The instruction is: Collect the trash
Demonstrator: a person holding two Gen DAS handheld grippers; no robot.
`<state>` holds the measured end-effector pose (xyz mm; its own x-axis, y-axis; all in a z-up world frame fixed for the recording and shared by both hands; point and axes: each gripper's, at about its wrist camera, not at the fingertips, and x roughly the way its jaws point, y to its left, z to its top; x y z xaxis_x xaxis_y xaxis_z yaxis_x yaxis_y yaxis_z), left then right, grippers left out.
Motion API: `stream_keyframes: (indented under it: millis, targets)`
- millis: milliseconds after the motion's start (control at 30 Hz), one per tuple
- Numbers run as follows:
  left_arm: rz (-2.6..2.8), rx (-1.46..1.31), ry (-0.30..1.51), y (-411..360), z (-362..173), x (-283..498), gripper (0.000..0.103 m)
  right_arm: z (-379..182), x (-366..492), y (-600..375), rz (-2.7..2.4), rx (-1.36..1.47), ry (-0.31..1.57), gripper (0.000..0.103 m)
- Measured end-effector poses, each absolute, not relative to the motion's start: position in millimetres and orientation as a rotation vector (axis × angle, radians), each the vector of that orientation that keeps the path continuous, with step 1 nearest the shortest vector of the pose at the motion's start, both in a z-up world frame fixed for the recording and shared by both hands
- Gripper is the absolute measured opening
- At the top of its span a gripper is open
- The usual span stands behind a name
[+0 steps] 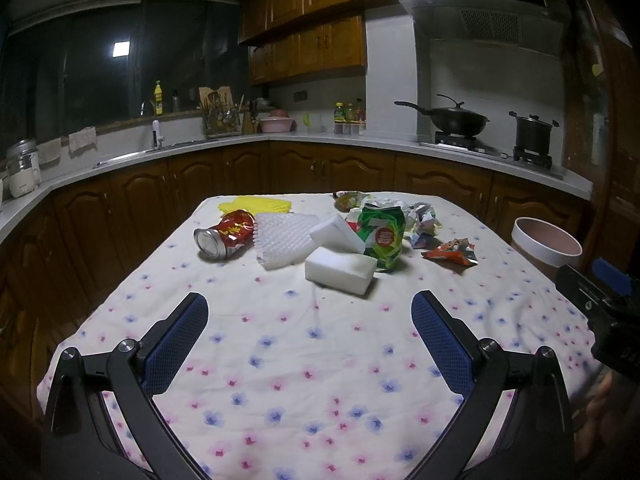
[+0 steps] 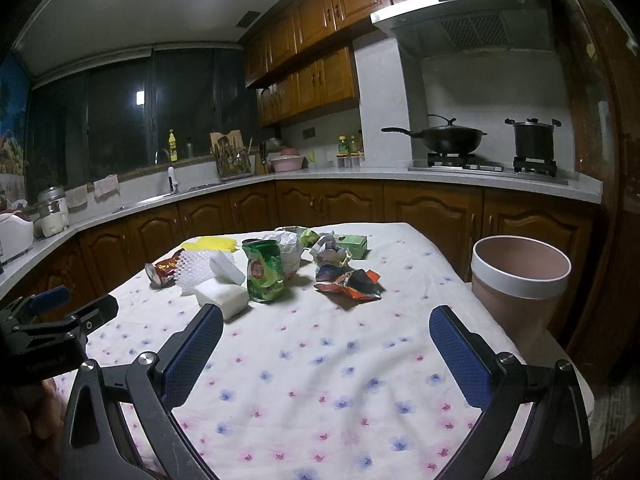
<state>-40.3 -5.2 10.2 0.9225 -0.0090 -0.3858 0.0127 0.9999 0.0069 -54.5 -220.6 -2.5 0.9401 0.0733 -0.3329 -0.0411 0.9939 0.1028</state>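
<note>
Left gripper spread, sponge ahead

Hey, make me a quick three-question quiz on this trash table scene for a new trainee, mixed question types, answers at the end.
1. True or false: the red can stands upright on the tablecloth.
2. Multiple choice: the pink bin sits at which side of the table, seen from the right wrist camera? A) left B) right C) far end
3. Fill in: the jaws of the left gripper and the right gripper are both ____.

Key
1. False, it lies on its side.
2. B
3. open, holding nothing
</note>
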Motion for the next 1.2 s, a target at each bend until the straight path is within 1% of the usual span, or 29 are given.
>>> stream_keyframes:
  millis: [733, 1033, 1200]
  targets:
    - [-0.025, 0.008, 0.418, -8, 4, -37, 0.103, -7, -50, -223, 0.060, 0.101, 0.362, 0.103]
    - [-0.058, 0.005, 0.477, -8, -4, -19, 0.103, -10, -36, -230, 0.063, 0.128, 0.392, 0.103]
    - [-0.097, -0.004, 0.548, -11, -7, 5, 0.103, -9, -23, -234, 0.078, 0.135, 0.430, 0.103]
